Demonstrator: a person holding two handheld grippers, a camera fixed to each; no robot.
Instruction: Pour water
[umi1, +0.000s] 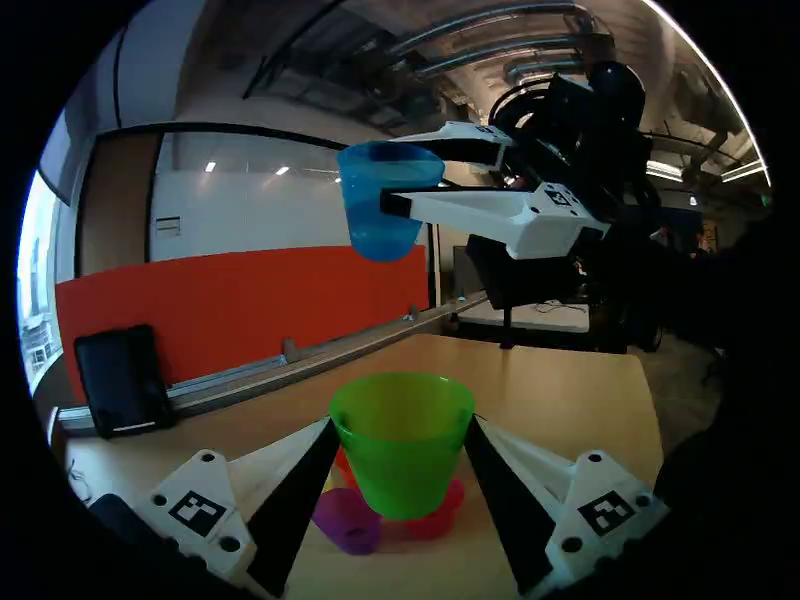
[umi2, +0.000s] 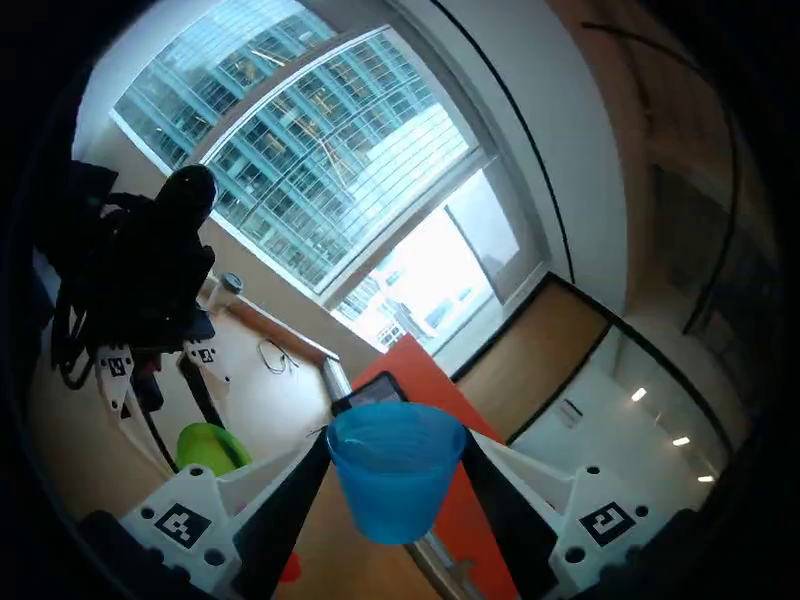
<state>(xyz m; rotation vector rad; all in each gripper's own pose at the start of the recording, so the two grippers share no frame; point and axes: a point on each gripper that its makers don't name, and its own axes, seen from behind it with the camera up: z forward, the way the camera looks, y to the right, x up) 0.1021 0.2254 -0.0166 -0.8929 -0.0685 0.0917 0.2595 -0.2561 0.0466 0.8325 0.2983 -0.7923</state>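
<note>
A: Left claw (umi1: 400, 430)?
B: It was clamped on a smooth plastic green cup (umi1: 402, 465) over the tan worktop (umi1: 570, 390), inside its rounded edge.
A: Right claw (umi2: 397, 440)?
B: It was clamped on a translucent, tapered blue cup (umi2: 392, 490), raised well above the green one; open air lay between.

The left gripper view is being taken from just behind the left gripper (umi1: 400, 422), roughly level, the green cup (umi1: 402, 455) being framed close between its fingers. The right gripper view is being taken from behind the right gripper (umi2: 395, 440), strongly rolled, the blue cup (umi2: 395, 485) close between its fingers. Both cups and both grippers are being shared, each claw being seen farther ahead of the other
</note>
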